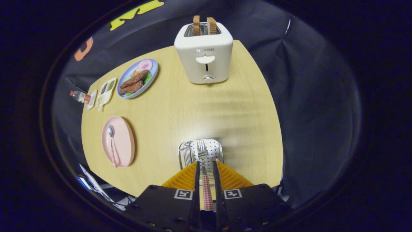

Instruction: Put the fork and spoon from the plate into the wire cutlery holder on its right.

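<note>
Holding the metal fork with the red-checked handle (202, 158) pinched by that handle, my gripper (205, 167) points its tines down over the silver wire cutlery holder (217, 151). Its matching spoon (111, 138) waits on the pink round plate (125, 145), left.

The surface (199, 109) is being lit evenly from overhead. Short shadows are being cast beside the toaster (204, 53) and pink plate (124, 141). Edges are being bent by fisheye distortion; focus is being kept sharp centrally.
</note>
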Tool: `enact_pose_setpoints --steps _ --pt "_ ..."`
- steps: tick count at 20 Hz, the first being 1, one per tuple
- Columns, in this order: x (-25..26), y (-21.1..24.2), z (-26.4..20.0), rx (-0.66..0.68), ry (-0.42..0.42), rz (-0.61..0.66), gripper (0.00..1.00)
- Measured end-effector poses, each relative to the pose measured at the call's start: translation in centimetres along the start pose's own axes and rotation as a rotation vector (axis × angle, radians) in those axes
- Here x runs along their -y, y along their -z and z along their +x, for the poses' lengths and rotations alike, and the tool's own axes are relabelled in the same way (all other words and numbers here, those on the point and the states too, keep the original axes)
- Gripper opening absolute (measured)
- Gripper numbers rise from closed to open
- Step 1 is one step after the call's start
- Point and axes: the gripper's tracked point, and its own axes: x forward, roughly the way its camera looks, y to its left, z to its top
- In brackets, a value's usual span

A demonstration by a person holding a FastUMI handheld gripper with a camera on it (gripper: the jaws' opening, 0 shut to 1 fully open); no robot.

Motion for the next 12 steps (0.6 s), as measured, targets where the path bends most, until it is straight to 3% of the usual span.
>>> enact_pose_setpoints --steps 1,4,7,12 --pt "-0.7 -0.1 -0.8 0.027 -0.009 -0.012 0.31" --pt "-3.3 0.0 -3.1 0.101 -0.025 -0.065 0.43" --pt "-5.9 0.1 -4.8 0.168 -0.024 -0.084 0.76" --pt "-11.1 0.9 -4.5 0.201 -0.053 -0.101 0.84"
